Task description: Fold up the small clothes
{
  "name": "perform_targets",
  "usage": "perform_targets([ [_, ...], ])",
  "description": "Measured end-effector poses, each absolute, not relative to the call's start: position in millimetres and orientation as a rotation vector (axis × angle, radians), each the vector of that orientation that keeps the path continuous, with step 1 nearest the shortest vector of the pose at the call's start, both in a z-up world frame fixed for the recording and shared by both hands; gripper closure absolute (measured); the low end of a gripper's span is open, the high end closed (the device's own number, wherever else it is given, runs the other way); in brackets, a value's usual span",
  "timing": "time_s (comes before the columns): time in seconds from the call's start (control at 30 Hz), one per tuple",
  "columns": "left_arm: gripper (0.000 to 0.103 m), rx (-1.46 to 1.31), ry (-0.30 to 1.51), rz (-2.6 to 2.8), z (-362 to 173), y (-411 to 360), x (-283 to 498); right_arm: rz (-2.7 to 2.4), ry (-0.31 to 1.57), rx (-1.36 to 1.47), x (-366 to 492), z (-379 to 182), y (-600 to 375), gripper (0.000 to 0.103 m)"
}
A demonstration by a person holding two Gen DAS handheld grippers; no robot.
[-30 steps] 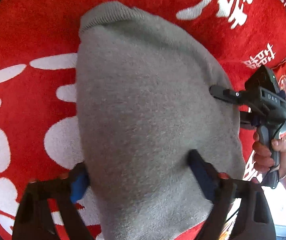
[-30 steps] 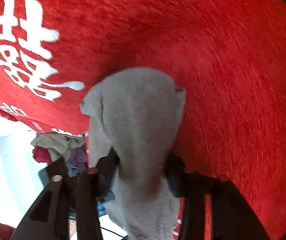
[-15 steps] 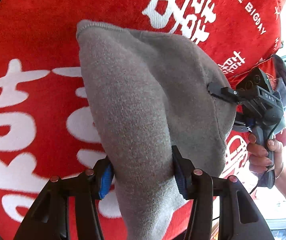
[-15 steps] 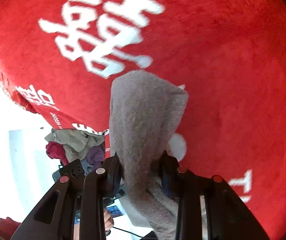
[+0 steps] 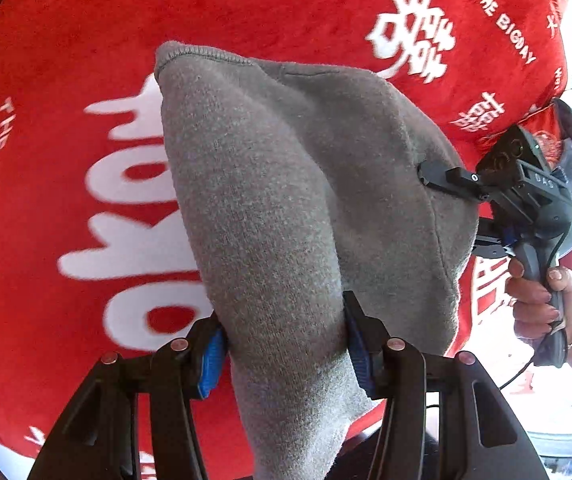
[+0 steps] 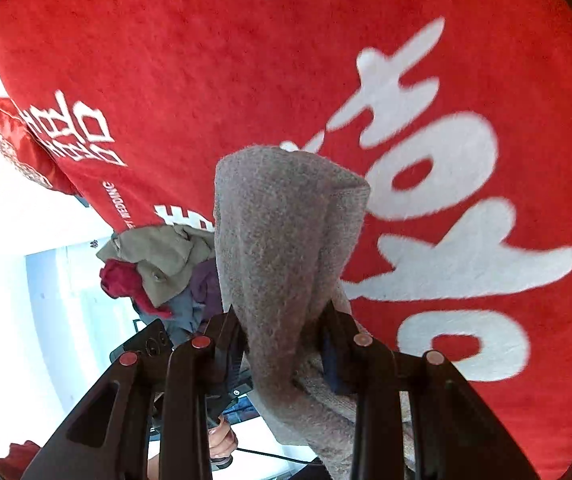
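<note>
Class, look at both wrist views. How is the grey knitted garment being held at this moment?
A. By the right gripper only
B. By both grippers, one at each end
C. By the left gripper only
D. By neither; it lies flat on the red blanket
B: the grey garment is pinched in the left gripper, while the right gripper clamps its other end, lifted off the red blanket.

Big red plush cloth (image 5: pixel 286 8) with white characters and "THE BIGDAY" lettering fills most of both views. In the right wrist view there's a bright white wall (image 6: pixel 14 280) at 9 o'clock, washed out by light, and a clothes heap (image 6: pixel 154 268) just beside the cloth's edge.
</note>
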State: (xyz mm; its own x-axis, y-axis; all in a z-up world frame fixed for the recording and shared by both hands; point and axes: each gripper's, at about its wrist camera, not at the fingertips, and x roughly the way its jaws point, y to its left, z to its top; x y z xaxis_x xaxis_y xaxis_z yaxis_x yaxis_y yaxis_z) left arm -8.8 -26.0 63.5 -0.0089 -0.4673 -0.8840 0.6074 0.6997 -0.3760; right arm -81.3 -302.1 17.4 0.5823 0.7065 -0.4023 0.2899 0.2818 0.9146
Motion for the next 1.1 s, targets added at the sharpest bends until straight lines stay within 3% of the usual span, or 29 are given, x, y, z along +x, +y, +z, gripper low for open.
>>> perform_targets([
  [0.17,0.049,0.243,1.309,-0.731,23,-6,-1,0.309,1.043,1.223,-65,-13,-284,0.068],
  [0.2,0.045,0.253,1.297,-0.713,18,-2,1,0.274,1.054,1.189,-60,-18,-285,0.068],
  [0.23,0.040,0.238,1.286,-0.715,15,3,3,0.233,1.064,1.166,-58,-22,-290,0.064],
  [0.3,0.020,0.222,1.273,-0.692,12,8,7,0.116,1.138,1.094,-52,-32,-300,0.056],
  [0.33,0.019,0.223,1.271,-0.683,11,10,8,0.072,1.171,1.046,-50,-33,-302,0.044],
  [0.43,0.019,0.225,1.282,-0.665,12,13,8,0.020,1.198,0.911,-51,-19,-302,0.036],
  [0.63,0.019,0.225,1.255,-0.597,33,13,-1,0.070,1.182,0.858,-92,22,-287,0.035],
  [0.7,0.000,0.209,1.248,-0.589,40,17,-2,0.118,1.202,0.895,-116,24,-276,0.035],
  [0.8,0.000,0.201,1.257,-0.582,46,21,-4,0.158,1.244,0.940,-140,15,-253,0.035],
  [0.83,0.000,0.204,1.264,-0.579,44,19,-4,0.158,1.263,0.944,-146,8,-247,0.039],
  [0.9,0.000,0.215,1.284,-0.576,41,19,-5,0.138,1.304,0.939,-149,-7,-238,0.083],
  [0.93,0.000,0.221,1.284,-0.577,41,19,-7,0.127,1.318,0.931,-151,-8,-235,0.096],
  [1.1,0.000,0.235,1.186,-0.551,56,25,-20,0.015,1.288,0.750,-155,9,-232,0.096],
])
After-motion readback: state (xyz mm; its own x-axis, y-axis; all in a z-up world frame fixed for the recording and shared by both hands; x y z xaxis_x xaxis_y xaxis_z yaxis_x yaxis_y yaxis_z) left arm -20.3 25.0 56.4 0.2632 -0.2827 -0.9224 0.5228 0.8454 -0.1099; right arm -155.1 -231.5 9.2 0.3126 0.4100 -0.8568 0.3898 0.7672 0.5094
